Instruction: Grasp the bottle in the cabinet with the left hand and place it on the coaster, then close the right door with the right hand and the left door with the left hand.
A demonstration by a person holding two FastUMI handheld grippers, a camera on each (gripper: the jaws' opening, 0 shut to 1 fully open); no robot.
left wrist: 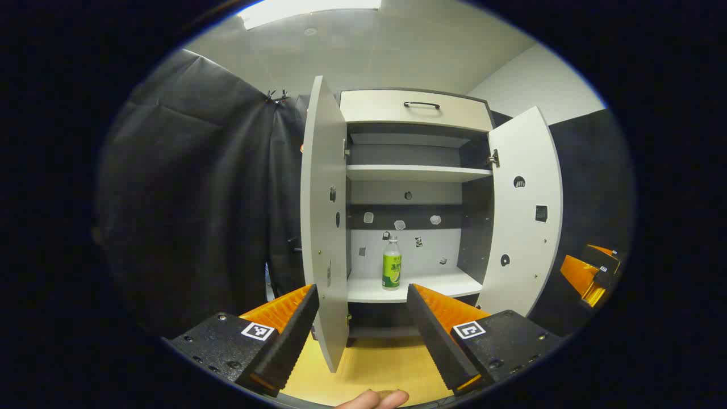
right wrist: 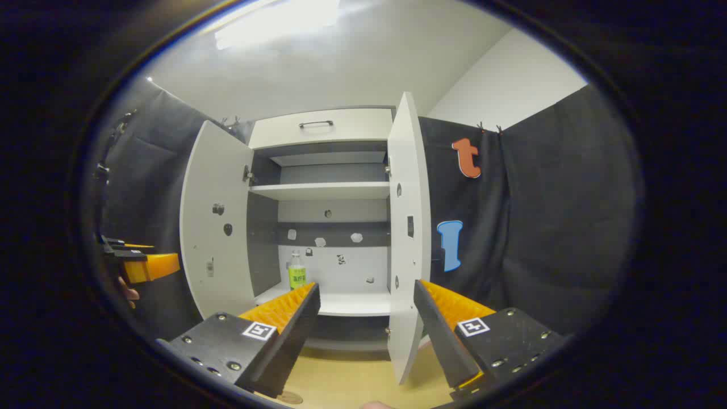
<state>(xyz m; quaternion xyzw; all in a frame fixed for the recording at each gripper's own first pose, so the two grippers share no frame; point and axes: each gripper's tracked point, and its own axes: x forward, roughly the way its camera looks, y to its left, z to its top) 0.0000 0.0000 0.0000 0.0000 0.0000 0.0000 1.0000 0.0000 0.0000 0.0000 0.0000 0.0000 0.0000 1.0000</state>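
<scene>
A clear bottle with a green label (left wrist: pixel 392 263) stands upright on the lower shelf of the open white cabinet (left wrist: pixel 414 173), left of the shelf's middle. My left gripper (left wrist: pixel 362 292) is open and empty, well short of the cabinet, with the left door's edge (left wrist: pixel 325 227) rising between its fingers. In the right gripper view the bottle (right wrist: pixel 296 271) shows past the left finger. My right gripper (right wrist: pixel 366 291) is open and empty, and the right door (right wrist: pixel 408 238) stands edge-on between its fingers. A small round coaster (right wrist: pixel 291 397) lies on the table close below.
Both doors stand wide open: the right door (left wrist: pixel 525 210) and the left door (right wrist: pixel 216 227). A drawer with a dark handle (left wrist: pixel 421 105) tops the cabinet. The wooden table (left wrist: pixel 369 363) runs up to the cabinet's foot. A person's fingertip (left wrist: pixel 372 400) shows at the near edge.
</scene>
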